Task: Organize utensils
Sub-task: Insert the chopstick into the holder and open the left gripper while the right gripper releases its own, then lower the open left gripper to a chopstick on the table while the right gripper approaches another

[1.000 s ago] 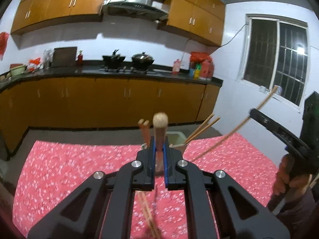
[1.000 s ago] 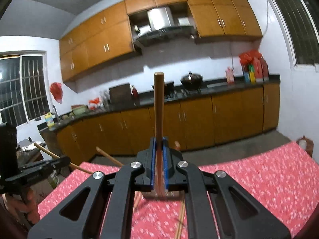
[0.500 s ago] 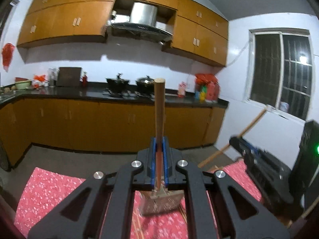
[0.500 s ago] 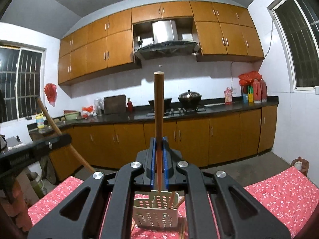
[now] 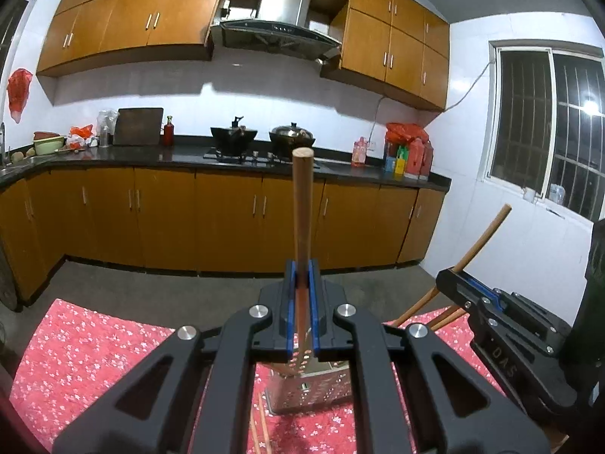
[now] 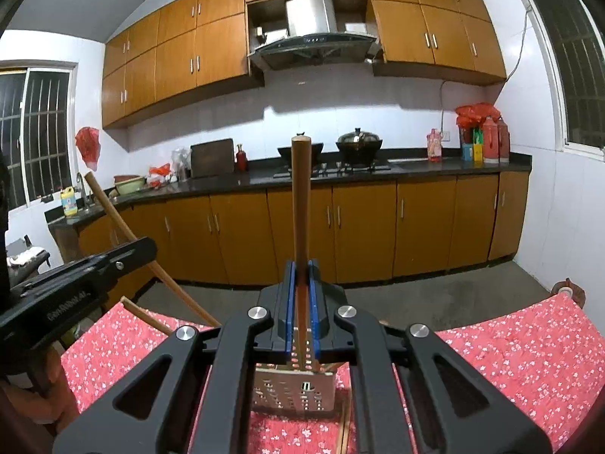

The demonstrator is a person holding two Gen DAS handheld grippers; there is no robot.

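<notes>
My left gripper [image 5: 302, 276] is shut on a round wooden stick [image 5: 302, 208] that stands upright between the blue pads. Its lower end shows just above the perforated metal utensil holder [image 5: 306, 389] on the red flowered tablecloth [image 5: 83, 344]. My right gripper [image 6: 302, 276] is shut on a second upright wooden stick [image 6: 301, 204], low over the same holder [image 6: 295, 389]. Each view shows the other gripper at its edge: the right gripper [image 5: 472, 291] with its slanted stick [image 5: 486, 236], the left gripper [image 6: 87, 272] with its stick [image 6: 124, 227].
Loose chopsticks [image 5: 261, 427] lie on the cloth in front of the holder, also visible as chopsticks [image 6: 344, 427] in the right wrist view. Other chopsticks [image 5: 448, 316] poke out near the holder. A hand [image 6: 22, 408] holds the left gripper. Kitchen cabinets and a counter stand beyond the table's far edge.
Both grippers have come in over the holder, which now sits close under the fingers. The left stick went from leaning at the camera to upright. The two grippers are nearer each other.
</notes>
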